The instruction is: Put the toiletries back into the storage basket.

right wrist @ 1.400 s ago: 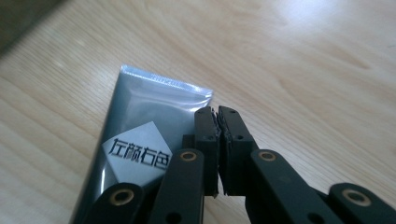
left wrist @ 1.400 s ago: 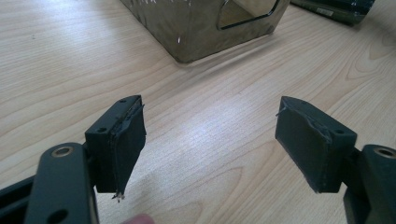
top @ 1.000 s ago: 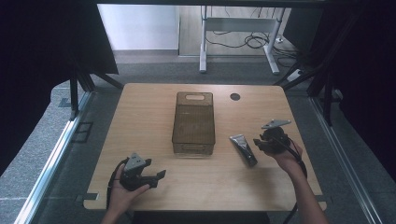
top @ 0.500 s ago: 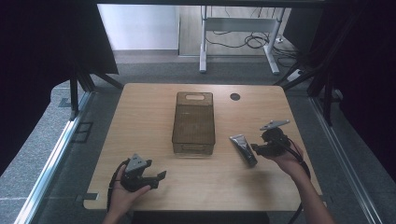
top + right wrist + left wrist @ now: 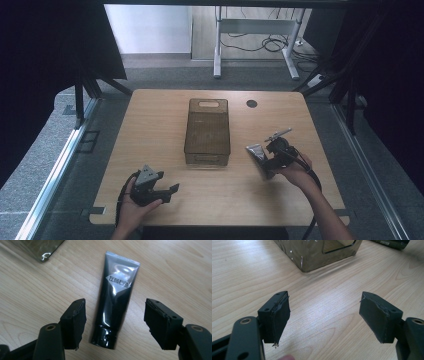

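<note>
A black squeeze tube [image 5: 115, 302] with a silver crimped end lies flat on the wooden table [image 5: 150, 130], also seen in the high view as the tube [image 5: 258, 156] right of the bin. My right gripper [image 5: 115, 325] hovers open over it, one jaw on each side of the cap end, not touching. A transparent smoky plastic bin [image 5: 208, 131] stands mid-table, apparently empty. My left gripper [image 5: 167, 192] rests open near the front left edge, pointing toward the bin's near corner [image 5: 312, 255], nothing between its jaws.
A round dark cable hole [image 5: 251, 103] sits in the tabletop behind the bin. Black curtains flank both sides. A desk frame and cables stand on the floor beyond the table's far edge.
My right gripper has shifted slightly left and down, closer over the tube. The left gripper has stayed almost still.
</note>
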### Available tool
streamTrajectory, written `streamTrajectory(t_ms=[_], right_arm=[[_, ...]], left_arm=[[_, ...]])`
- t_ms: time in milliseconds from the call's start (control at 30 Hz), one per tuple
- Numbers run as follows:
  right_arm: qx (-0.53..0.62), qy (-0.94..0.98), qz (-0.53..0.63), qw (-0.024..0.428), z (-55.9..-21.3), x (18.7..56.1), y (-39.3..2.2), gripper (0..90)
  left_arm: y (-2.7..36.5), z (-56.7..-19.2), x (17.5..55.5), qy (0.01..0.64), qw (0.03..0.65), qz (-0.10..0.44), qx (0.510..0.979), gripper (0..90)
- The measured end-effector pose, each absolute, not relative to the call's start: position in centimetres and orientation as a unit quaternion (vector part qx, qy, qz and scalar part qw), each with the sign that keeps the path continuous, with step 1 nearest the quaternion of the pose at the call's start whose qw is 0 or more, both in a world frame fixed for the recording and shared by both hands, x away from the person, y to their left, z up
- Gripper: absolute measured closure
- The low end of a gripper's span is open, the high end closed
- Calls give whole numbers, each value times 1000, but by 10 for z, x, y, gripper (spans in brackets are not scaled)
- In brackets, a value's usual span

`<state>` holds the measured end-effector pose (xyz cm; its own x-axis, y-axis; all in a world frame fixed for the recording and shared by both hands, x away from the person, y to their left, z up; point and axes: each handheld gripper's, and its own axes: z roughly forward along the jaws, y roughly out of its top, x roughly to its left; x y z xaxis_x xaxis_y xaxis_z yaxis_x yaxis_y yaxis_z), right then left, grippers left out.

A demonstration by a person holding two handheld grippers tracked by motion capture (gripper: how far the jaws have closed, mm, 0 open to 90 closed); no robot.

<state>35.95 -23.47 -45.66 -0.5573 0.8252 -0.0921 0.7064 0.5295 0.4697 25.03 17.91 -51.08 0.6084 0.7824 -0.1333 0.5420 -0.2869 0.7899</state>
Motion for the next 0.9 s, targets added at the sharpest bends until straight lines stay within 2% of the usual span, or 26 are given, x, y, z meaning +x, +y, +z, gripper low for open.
streamTrajectory(t_ms=[533,900], right_arm=[[459,862,157,146,-474,365,-224,320],[479,859,126,132,-492,379,-221,345]], left_arm=[[178,-515,252,420,421,136,793,250],[180,-513,252,419,423,138,791,250]])
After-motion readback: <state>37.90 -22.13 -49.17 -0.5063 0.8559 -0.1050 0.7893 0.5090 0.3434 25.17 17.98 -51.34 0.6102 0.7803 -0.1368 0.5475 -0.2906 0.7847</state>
